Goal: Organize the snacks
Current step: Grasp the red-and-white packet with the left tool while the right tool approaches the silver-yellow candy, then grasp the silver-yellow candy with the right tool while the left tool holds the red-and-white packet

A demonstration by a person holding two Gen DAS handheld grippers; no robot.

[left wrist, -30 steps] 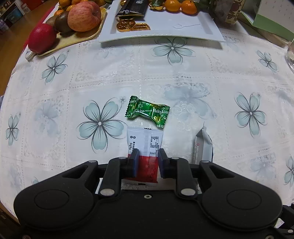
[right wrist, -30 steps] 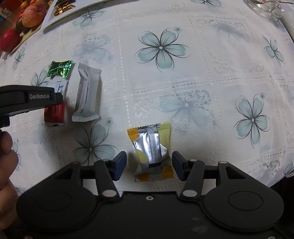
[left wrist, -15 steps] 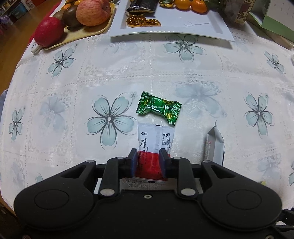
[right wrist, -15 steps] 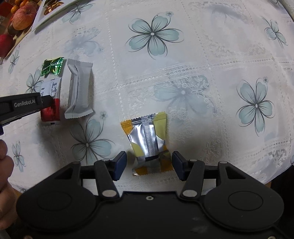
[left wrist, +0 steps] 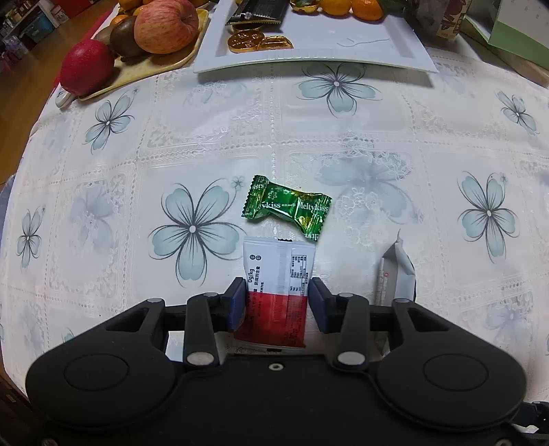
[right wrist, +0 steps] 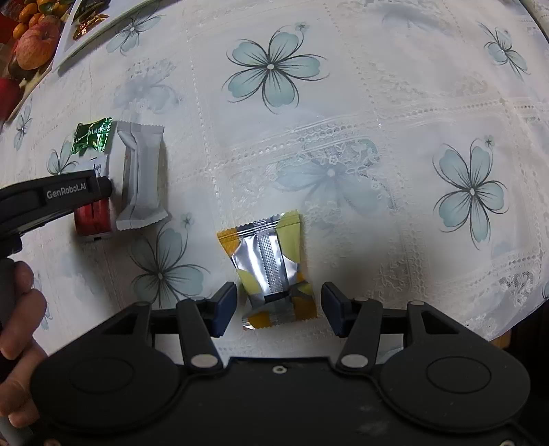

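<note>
Snacks: four loose on the tabletop (left wrist: 343, 137), none yet on the white tray (left wrist: 394, 44) at the far edge. Red-and-white packet (left wrist: 278, 274) flat on the cloth, between the fingers of the left gripper (left wrist: 277, 302); jaws opening, pads just off the packet's sides or barely brushing it, so released rather than gripped. Green candy (left wrist: 286, 206) just beyond the packet's far end, nearly touching. White bar (right wrist: 140, 175) right beside the packet, long sides parallel, seen edge-on from the left wrist. Together a small cluster of three, roughly lined up. Yellow-and-silver packet (right wrist: 271, 267) well apart from that cluster, seam side up, slightly askew, its near end between the fingers of the right gripper (right wrist: 279, 305); jaws moderately wide, clear gaps both sides, nothing held. Left hand (right wrist: 17, 308) visible at the edge of the right wrist view, on its gripper's handle. On the tray already: gold coins (left wrist: 257, 41), a dark bar (left wrist: 257, 12), oranges behind; fruit board (left wrist: 164, 61) with apples alongside. Judged about midway: three grouped, the yellow one still to be gripped and brought over; unclear whether the group must then go to the tray.
</note>
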